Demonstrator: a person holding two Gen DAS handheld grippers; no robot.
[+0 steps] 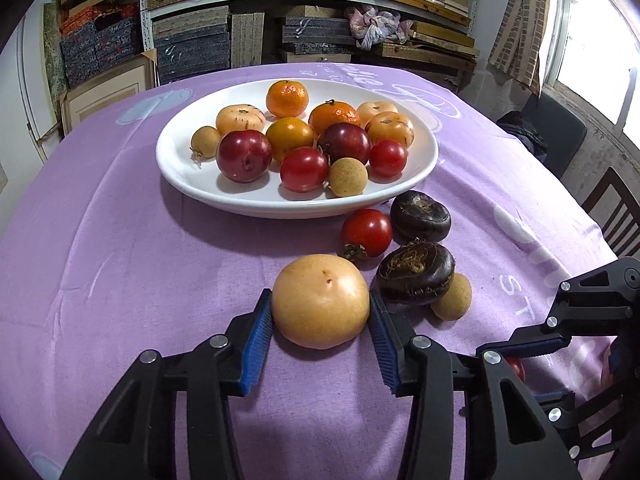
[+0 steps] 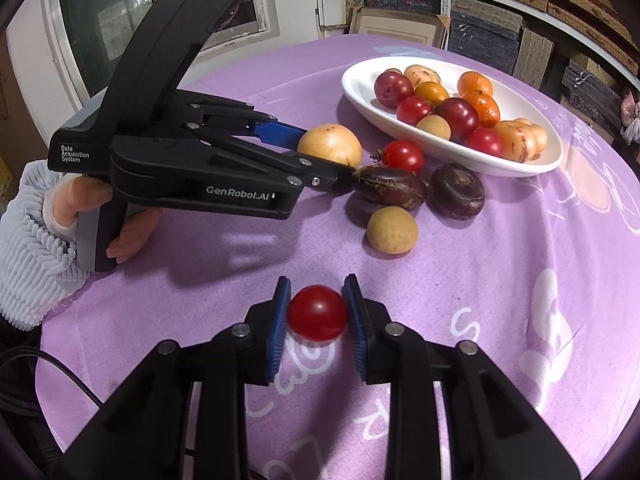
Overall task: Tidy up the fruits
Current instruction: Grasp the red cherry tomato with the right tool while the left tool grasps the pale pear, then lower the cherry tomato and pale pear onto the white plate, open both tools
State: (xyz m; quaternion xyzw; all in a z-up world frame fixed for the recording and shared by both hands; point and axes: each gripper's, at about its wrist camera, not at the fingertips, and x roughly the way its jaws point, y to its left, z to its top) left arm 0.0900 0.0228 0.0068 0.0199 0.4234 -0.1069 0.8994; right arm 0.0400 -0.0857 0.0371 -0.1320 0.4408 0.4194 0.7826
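Two handheld grippers work at once beside a white oval ceramic plate (image 1: 188, 168) heaped with fruit on a lilac printed tablecloth (image 1: 120, 240). The left gripper (image 1: 320, 334) has its blue ribbed pads against both sides of a large round yellow-tan fruit (image 1: 320, 300) lying on the cloth just in front of the plate; no gap shows at either pad. The right gripper (image 2: 318, 316), farther from the plate, is clamped narrowly on a small glossy red cherry tomato (image 2: 317, 312).

Judged from here, the big fruit could slip, since the pads meet it only at its widest curve. A careless lift might also nudge the dark brown water chestnut (image 1: 416, 272) just beside it, sending the neighbouring tan longan (image 1: 452, 298) or the stemmed red tomato (image 1: 366, 232) rolling. The plate is crowded, so added fruit may tumble off.

Whether either fruit is clear of the cloth cannot be told. The far half of the plate's pile is partly hidden.
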